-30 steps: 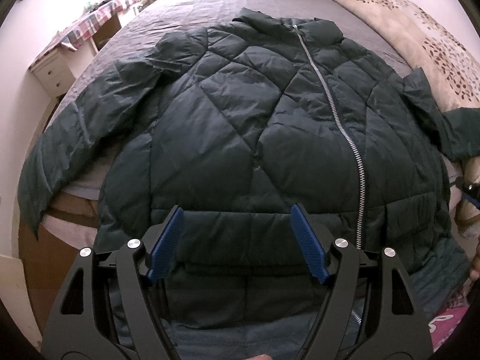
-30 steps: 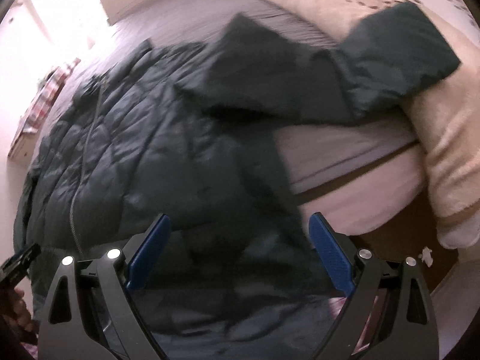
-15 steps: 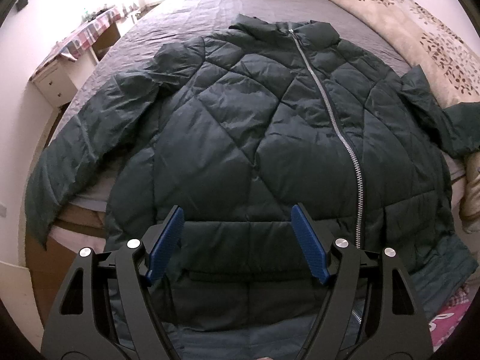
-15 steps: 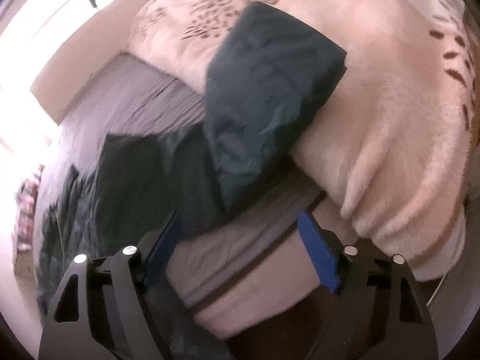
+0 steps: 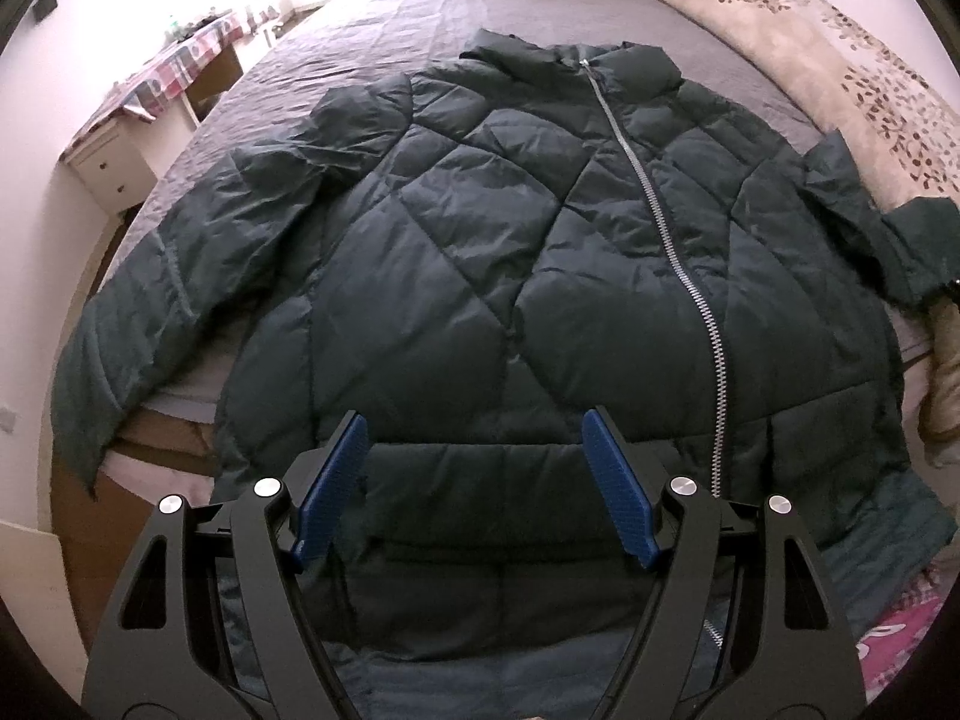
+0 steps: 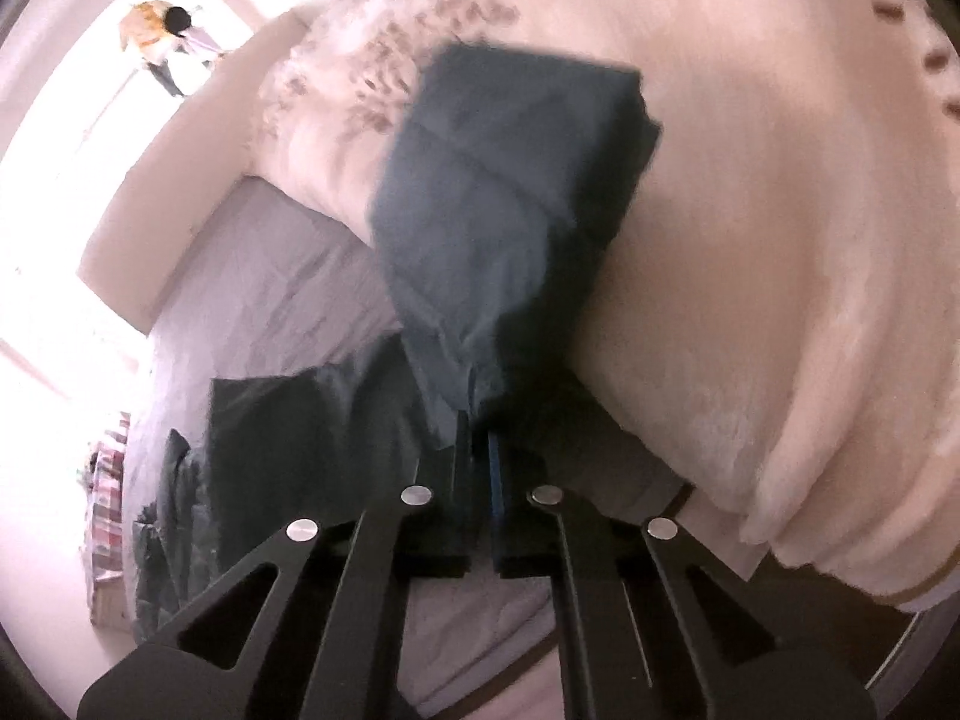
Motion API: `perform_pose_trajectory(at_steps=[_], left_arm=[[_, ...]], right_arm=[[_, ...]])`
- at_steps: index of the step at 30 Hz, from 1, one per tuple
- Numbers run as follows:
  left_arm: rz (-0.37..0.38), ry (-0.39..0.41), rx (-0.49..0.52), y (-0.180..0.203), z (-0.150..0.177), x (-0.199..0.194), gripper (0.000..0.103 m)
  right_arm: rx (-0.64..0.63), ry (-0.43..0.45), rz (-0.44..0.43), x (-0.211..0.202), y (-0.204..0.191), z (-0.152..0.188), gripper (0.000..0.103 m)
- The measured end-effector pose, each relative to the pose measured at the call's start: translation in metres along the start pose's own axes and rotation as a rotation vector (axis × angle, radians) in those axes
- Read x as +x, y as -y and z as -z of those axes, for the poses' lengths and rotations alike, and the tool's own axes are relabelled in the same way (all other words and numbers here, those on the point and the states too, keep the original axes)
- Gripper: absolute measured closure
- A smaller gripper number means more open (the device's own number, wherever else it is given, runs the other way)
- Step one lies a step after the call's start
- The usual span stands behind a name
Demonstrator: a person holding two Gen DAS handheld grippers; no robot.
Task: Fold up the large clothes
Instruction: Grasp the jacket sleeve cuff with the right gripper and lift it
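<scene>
Big grey-sheeted bed (image 5: 372, 60) fills the frame, a cream leaf-print blanket (image 5: 840, 78) bunched along its right edge, and spread front-up across the near half is the dark green quilted puffer jacket (image 5: 480, 252), hem hanging over the near edge, collar pointing toward the far end. Zipper (image 5: 678, 252) closed, running down right of centre. One sleeve (image 5: 150, 300) trails off the left edge of the bed; the other sleeve (image 6: 504, 204) lies up on the blanket at the right edge. Right gripper (image 6: 477, 456) is pinched tight on that sleeve, jaws nearly together with fabric bunched between them, cuff end draped ahead. Left gripper (image 5: 474, 486) hovers wide over the hem, holding nothing. Handling call: this looks light and puffy, soft all through, with a slick shell likely to slide in a shallow pinch and padding that springs back, so folds probably won't stay creased without pressing. Best holds, I'd say, are stitched edges: cuff, hem corner, shoulder seam, rather than a slippery mid-panel. The sleeve will probably flop once lifted.
</scene>
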State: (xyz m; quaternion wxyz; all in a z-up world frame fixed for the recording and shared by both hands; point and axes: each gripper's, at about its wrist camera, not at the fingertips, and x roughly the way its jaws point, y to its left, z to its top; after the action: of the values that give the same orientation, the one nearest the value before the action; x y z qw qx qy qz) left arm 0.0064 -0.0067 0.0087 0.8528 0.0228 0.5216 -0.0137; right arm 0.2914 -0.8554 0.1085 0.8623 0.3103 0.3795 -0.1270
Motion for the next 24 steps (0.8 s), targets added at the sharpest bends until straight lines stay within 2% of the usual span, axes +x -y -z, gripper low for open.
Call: perform_pose_trajectory(at_steps=[4,8,15,20,24], left_arm=[[0.020,0.010,-0.015,-0.003,0.000,0.000,0.029],[0.038,0.025,-0.035,-0.008,0.000,-0.001,0.029],[0.069,0.066,-0.083,-0.025,0.003,-0.007,0.029],[0.076,0.088,-0.126,-0.042,0.006,-0.008,0.029],[0.074,0.101,-0.156,-0.056,0.010,-0.009,0.029]], right_arm=[[-0.130,0.081,0.000,-0.024,-0.026,-0.006,0.099],[-0.272,0.158,-0.046,-0.055,-0.069,-0.005,0.099],[-0.532,0.252,-0.231,-0.096,-0.183,-0.002,0.100],[-0.705,0.218,-0.406,-0.108,-0.267,0.031,0.100],[-0.813,0.110,-0.519,-0.094,-0.323,0.077,0.100]])
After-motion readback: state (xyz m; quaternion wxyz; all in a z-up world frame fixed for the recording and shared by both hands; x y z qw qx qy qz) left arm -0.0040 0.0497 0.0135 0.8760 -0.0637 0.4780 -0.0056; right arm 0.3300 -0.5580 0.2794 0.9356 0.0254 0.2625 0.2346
